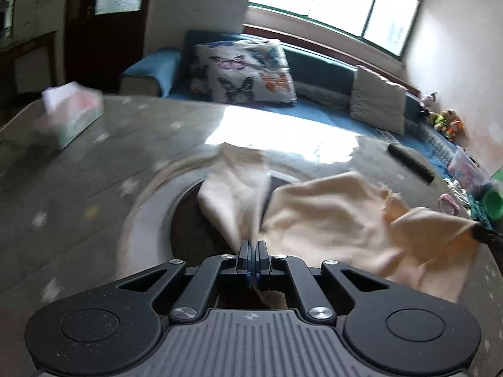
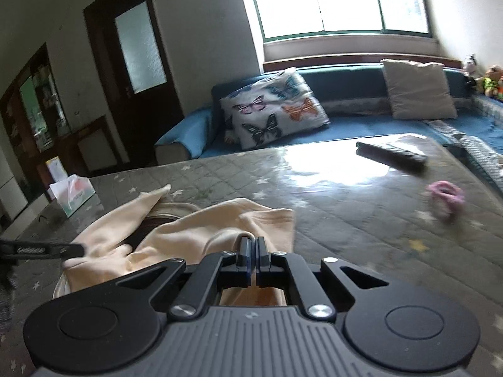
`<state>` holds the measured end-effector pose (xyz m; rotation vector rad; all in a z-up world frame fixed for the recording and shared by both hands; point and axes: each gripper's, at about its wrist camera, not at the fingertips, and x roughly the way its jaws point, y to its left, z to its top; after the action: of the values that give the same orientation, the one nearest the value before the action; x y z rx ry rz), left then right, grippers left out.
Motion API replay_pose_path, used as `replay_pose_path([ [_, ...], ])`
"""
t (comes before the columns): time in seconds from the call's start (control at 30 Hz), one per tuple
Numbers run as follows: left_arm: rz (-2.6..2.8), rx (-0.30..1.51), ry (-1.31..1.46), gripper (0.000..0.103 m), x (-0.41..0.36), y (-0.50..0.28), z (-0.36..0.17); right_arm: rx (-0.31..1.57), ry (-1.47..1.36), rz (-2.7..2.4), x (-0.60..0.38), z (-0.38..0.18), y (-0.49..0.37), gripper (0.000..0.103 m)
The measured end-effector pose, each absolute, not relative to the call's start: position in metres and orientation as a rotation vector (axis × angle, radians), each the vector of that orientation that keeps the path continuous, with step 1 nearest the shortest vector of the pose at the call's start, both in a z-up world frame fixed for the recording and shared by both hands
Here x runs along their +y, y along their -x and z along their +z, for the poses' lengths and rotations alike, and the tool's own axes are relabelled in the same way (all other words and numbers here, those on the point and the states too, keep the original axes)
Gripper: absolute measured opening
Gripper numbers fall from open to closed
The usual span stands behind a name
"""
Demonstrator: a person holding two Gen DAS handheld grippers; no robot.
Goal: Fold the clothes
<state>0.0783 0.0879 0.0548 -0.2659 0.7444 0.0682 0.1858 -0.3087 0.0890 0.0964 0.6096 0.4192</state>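
Table (image 2: 330, 207) lies open mid-surface; tissue box (image 2: 73, 197), remote (image 2: 391, 154) and pink ring (image 2: 444, 196) crowd its edges.

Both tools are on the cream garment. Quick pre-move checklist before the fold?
1. Left tool shut on the cream garment: ok.
2. Right tool shut on the garment: ok.
3. Garment spread flat between the tools: not ok, bunched and wrinkled.
4. Tissue box apart from the cloth: ok.
5. Dark remote and pink item apart from the cloth: ok.
6. Which garment part each tool holds: cannot tell.
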Motion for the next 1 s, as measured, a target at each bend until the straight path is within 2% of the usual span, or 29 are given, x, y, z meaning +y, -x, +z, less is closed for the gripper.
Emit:
replay_pose_path([
  [0.27, 0.080, 0.769, 0.253, 0.002, 0.090, -0.017, 0.050, 0.596, -0.123, 0.301, -0.360, 0.095, -0.133, 0.002],
  [0.47, 0.068, 0.834, 0.212, 0.003, 0.083, 0.011, 0.034, 0.727, -0.154, 0.208, -0.394, 0.065, -0.106, 0.003],
  [0.53, 0.081, 0.849, 0.201, 0.004, 0.083, 0.014, 0.032, 0.779, -0.159, 0.186, -0.401, 0.052, -0.103, 0.008],
  [0.63, 0.100, 0.847, 0.208, 0.006, 0.088, 0.016, 0.036, 0.806, -0.161, 0.155, -0.408, 0.040, -0.101, 0.021],
  [0.7, 0.106, 0.837, 0.200, 0.018, 0.087, 0.015, 0.040, 0.799, -0.146, 0.142, -0.405, 0.038, -0.104, 0.038],
  [0.73, 0.113, 0.833, 0.195, 0.036, 0.086, 0.016, 0.039, 0.793, -0.129, 0.138, -0.402, 0.038, -0.105, 0.039],
  [0.77, 0.122, 0.825, 0.185, 0.045, 0.085, 0.015, 0.040, 0.791, -0.113, 0.136, -0.399, 0.037, -0.107, 0.044],
  [0.8, 0.128, 0.819, 0.174, 0.047, 0.084, 0.014, 0.041, 0.790, -0.099, 0.136, -0.397, 0.035, -0.108, 0.050],
  [0.87, 0.131, 0.812, 0.163, 0.051, 0.083, 0.010, 0.042, 0.794, -0.069, 0.146, -0.388, 0.032, -0.113, 0.055],
  [0.93, 0.142, 0.808, 0.154, 0.060, 0.083, 0.004, 0.042, 0.791, -0.032, 0.146, -0.380, 0.029, -0.119, 0.057],
  [1.0, 0.157, 0.802, 0.135, 0.061, 0.082, -0.004, 0.043, 0.772, 0.003, 0.133, -0.377, 0.028, -0.125, 0.064],
])
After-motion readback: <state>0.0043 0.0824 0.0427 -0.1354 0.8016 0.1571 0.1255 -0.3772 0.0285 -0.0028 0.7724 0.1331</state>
